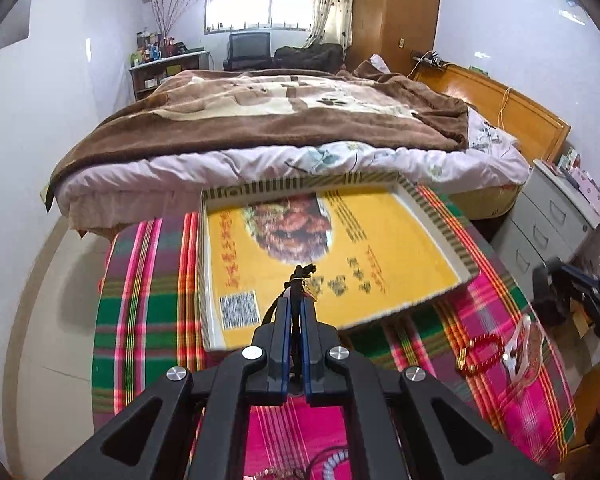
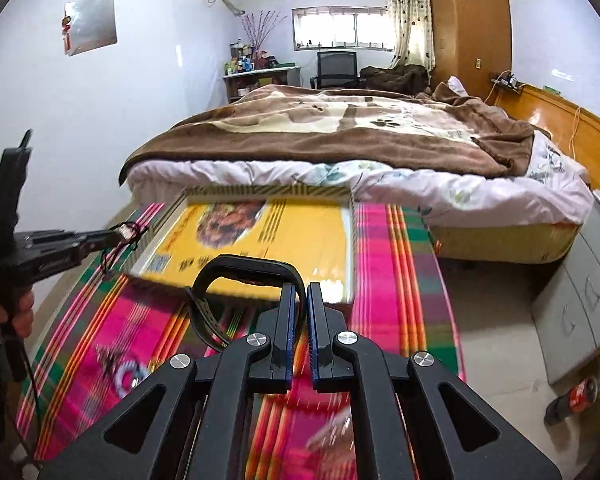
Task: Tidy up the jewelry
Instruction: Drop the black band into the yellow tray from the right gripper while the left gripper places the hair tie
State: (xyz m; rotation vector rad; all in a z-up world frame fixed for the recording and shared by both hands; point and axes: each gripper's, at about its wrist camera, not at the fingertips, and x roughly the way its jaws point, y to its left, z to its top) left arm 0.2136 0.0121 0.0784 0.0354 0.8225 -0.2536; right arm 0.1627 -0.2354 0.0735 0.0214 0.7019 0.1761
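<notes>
Left gripper (image 1: 296, 300) is clenching a corded pendant (image 1: 305, 276); right gripper (image 2: 302, 292) is gripping a black wristband (image 2: 236, 268); the yellow tray (image 2: 352, 240) is lying just ahead.

White-walled bedroom; bed (image 1: 284, 128) under brown blanket (image 2: 340, 132); bright window (image 1: 258, 10); wooden wardrobe (image 2: 470, 28).

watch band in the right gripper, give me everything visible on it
The watch band is black, matte, rubbery-looking, bent into a rounded loop. A strap end with small holes trails down to the left. The right gripper, shut, pinches the loop's right side, holding it above the striped cloth, in front of the yellow tray.
</notes>
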